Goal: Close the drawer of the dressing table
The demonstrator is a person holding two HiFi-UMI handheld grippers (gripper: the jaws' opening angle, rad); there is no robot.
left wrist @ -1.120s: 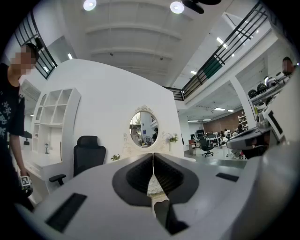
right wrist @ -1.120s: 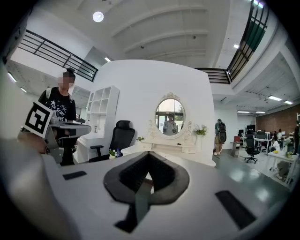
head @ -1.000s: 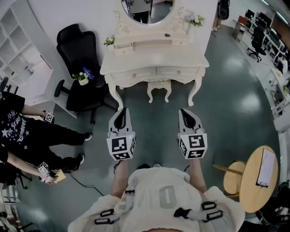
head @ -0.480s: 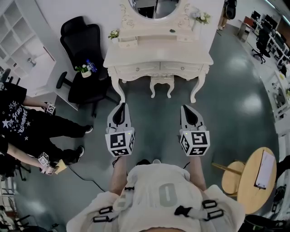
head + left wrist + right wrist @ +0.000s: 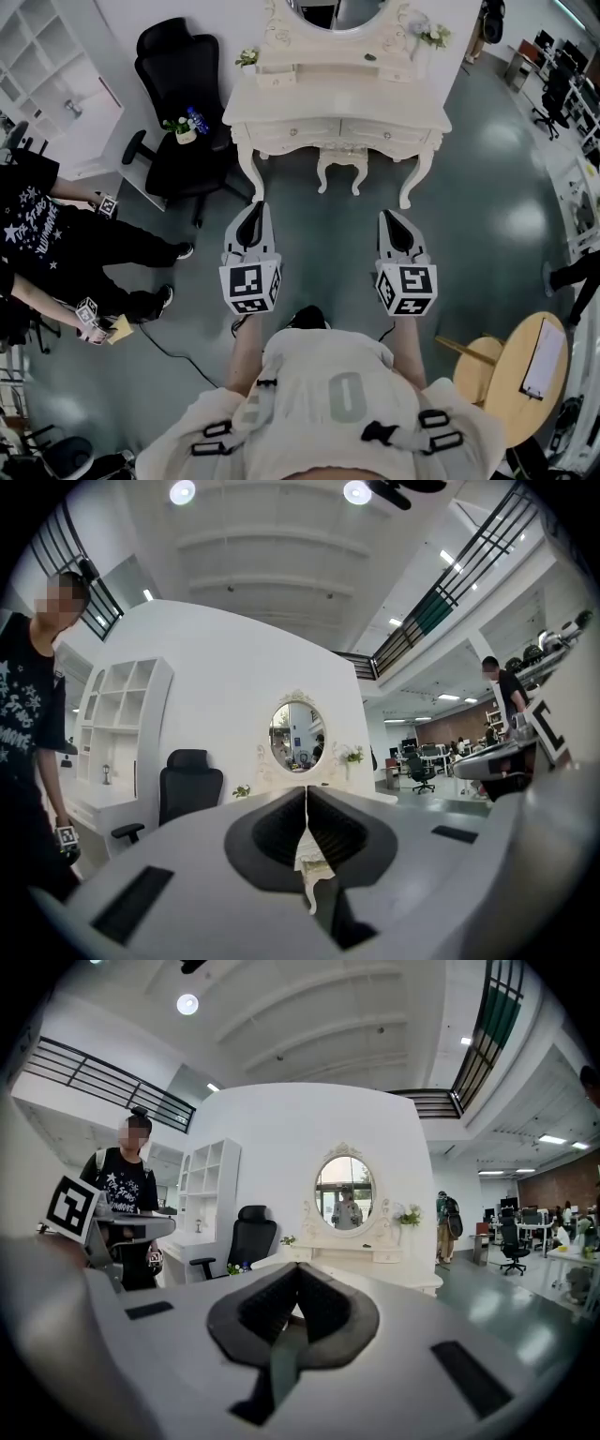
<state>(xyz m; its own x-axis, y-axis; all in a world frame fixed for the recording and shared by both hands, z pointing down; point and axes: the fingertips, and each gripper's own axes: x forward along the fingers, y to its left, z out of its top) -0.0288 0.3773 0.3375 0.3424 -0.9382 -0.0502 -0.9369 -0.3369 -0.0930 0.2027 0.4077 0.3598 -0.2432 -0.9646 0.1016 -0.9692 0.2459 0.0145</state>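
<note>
The white dressing table [image 5: 337,105] with its oval mirror stands at the top of the head view. Two wide drawers [image 5: 292,132] run across its front. A small upper drawer [image 5: 277,80] at the left of the mirror base seems to stick out a little. My left gripper [image 5: 251,208] and right gripper [image 5: 393,216] are held side by side over the floor, well short of the table, both shut and empty. From the left gripper [image 5: 306,794] the mirror [image 5: 298,735] shows straight ahead. The right gripper [image 5: 298,1271] also faces the table [image 5: 375,1262].
A black office chair [image 5: 183,75] with a small flower pot [image 5: 177,127] on its seat stands left of the table. A white stool [image 5: 340,165] sits under it. A person in black [image 5: 66,248] is at the left. A round wooden table [image 5: 536,367] is at the right. White shelves [image 5: 42,70] are at the far left.
The head view has shifted: the table and both grippers sit slightly higher in it. The grippers stay shut and equally far from the table. Someone's legs have appeared at the right edge.
</note>
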